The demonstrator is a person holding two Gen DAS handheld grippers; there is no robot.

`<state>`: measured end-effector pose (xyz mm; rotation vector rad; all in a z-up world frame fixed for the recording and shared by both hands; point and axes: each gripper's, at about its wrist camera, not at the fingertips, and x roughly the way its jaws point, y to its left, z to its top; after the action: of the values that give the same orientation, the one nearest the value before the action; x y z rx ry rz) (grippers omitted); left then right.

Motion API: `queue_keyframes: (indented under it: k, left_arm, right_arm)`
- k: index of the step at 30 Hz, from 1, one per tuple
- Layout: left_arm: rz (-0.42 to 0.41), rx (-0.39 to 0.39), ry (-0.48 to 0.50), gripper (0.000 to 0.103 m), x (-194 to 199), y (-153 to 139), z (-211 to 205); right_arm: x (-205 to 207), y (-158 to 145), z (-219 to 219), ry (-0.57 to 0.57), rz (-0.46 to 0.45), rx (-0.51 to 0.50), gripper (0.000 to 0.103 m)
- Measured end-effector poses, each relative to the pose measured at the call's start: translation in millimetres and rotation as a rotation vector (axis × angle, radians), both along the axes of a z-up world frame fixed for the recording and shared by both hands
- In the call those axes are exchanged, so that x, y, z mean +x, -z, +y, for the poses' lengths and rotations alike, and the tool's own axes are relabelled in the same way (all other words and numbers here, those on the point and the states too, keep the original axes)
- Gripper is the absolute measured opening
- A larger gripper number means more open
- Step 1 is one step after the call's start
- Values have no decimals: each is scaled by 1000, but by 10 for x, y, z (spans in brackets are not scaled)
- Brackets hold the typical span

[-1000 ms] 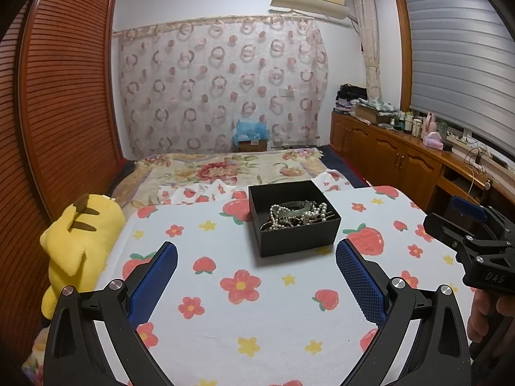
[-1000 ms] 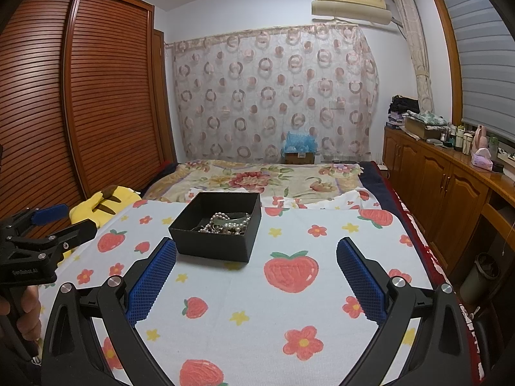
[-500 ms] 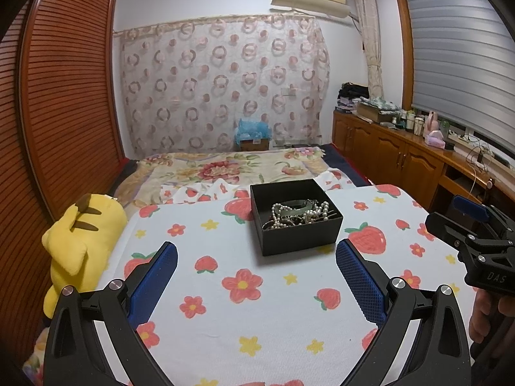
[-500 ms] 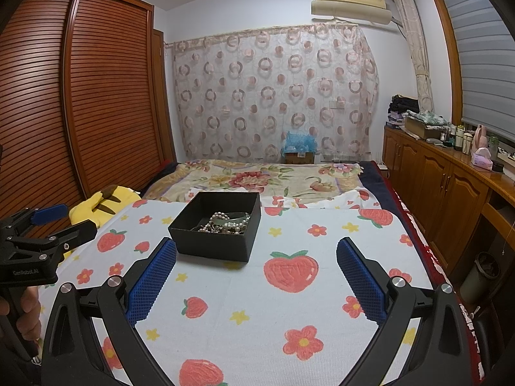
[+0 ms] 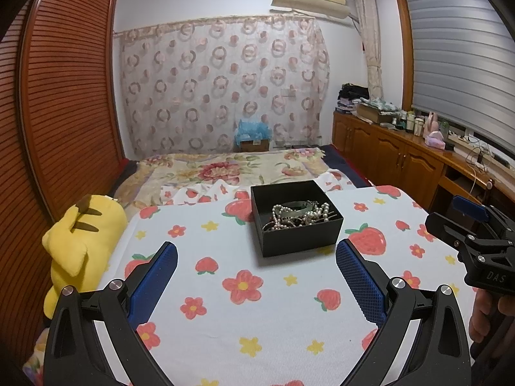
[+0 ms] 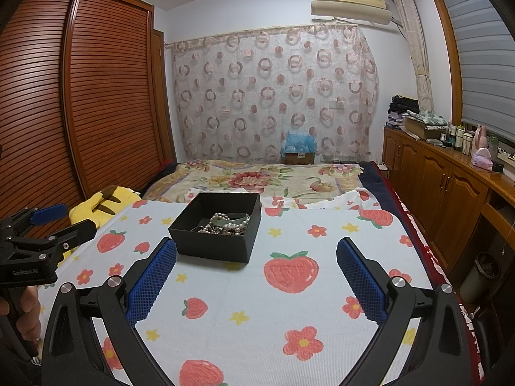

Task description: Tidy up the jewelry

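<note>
Bedroom with a strawberry-print cloth (image 5: 225,321) spread over the bed. Left gripper (image 5: 256,257) and right gripper (image 6: 256,255) hover above the cloth, each with blue pads spread wide and nothing between them. The black jewelry box (image 5: 296,218) sits ahead of both, right of centre for the left gripper, left of centre for the right. Tangled pearl strands (image 5: 299,215) lie inside it; their direction cannot be told.
</note>
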<state>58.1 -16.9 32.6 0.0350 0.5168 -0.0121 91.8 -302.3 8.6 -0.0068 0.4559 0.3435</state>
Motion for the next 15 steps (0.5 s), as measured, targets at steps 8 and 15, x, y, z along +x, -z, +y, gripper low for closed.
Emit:
queue_keyframes:
  k: [8, 15]
  left_arm:
    - [-2, -1, 1, 95, 6, 7, 6]
    - [-2, -1, 0, 95, 23, 4, 6]
  right_arm:
    - [1, 4, -1, 0, 0, 0, 100]
    - [0, 1, -6, 0, 0, 0, 100]
